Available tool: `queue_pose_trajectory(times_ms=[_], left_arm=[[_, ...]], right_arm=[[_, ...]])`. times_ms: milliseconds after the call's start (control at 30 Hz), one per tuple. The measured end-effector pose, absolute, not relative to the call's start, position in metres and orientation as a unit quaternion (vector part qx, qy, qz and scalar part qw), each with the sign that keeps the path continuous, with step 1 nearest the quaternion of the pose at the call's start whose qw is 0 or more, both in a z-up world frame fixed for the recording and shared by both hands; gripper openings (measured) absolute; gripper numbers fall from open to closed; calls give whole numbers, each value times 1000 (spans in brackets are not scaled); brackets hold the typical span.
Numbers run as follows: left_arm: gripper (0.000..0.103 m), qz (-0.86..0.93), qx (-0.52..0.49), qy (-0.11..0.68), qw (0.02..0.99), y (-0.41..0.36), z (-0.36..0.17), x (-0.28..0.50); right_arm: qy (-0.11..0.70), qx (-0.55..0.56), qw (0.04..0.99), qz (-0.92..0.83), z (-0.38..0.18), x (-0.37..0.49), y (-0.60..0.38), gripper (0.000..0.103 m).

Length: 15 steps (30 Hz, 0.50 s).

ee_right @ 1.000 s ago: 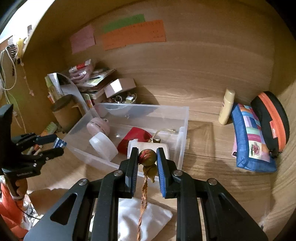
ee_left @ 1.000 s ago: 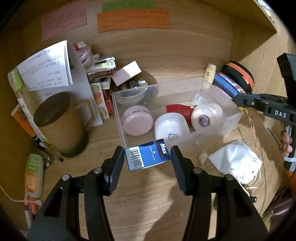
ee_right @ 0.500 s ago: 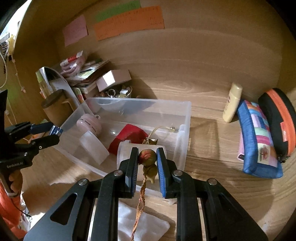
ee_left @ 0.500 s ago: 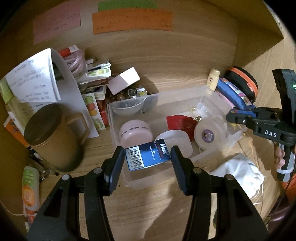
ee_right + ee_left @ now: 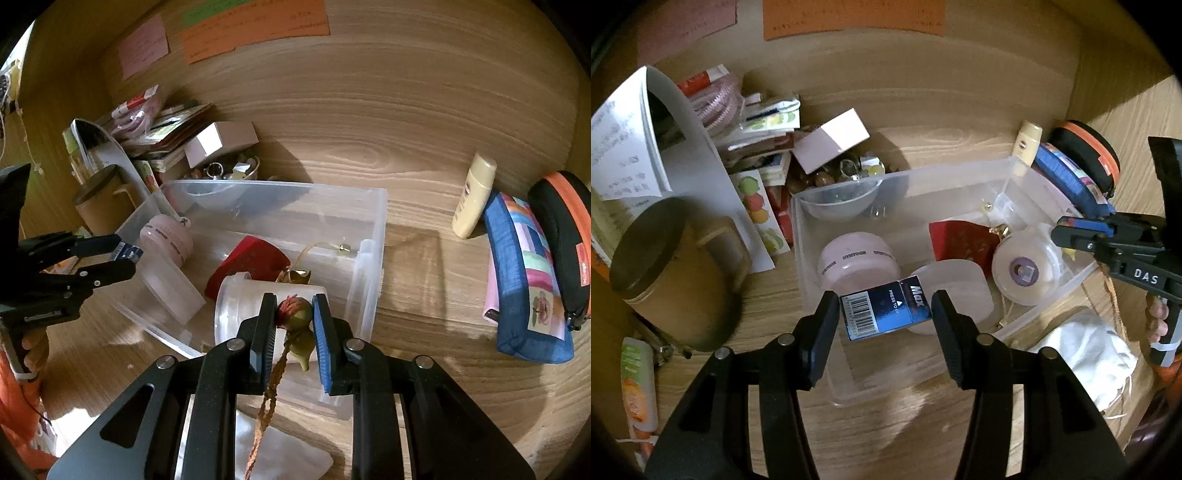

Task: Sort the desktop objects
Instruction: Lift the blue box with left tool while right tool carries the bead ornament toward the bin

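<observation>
My left gripper [image 5: 884,314] is shut on a small blue Max staple box [image 5: 884,312] and holds it above the near left part of a clear plastic bin [image 5: 812,236]. The bin holds a pink jar [image 5: 855,258], a white lidded tub [image 5: 955,291], a red pouch [image 5: 960,240] and a tape roll [image 5: 1025,271]. My right gripper [image 5: 294,319] is shut on a small gourd charm [image 5: 299,317] with a brown cord [image 5: 267,395], held over the bin's near right edge [image 5: 364,295]. The left gripper also shows in the right wrist view [image 5: 122,258].
A brown lidded mug [image 5: 668,273] and stacked papers and books [image 5: 646,147] stand left of the bin. A white cloth [image 5: 1086,354] lies right of it. A cream bottle [image 5: 474,195], a blue patchwork pouch [image 5: 524,277] and a black-orange case [image 5: 565,240] lie at the right wall.
Both grippers have moved forward over the bin with their objects still held. The staple box went from the bin's front wall to over its inside.
</observation>
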<state>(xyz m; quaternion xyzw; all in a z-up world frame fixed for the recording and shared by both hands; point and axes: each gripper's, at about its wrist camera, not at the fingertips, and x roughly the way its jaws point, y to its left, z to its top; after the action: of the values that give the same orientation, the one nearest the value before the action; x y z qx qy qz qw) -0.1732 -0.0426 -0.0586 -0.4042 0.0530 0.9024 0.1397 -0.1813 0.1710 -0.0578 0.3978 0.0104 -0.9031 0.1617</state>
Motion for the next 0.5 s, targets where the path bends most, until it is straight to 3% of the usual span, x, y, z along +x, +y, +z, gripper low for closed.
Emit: queue_pose_trajectory(times_ms=[500], left_arm=[[52, 901, -405, 62, 145, -38, -59, -172]], right_arm=[[17, 407, 161, -899, -57, -176, 169, 23]])
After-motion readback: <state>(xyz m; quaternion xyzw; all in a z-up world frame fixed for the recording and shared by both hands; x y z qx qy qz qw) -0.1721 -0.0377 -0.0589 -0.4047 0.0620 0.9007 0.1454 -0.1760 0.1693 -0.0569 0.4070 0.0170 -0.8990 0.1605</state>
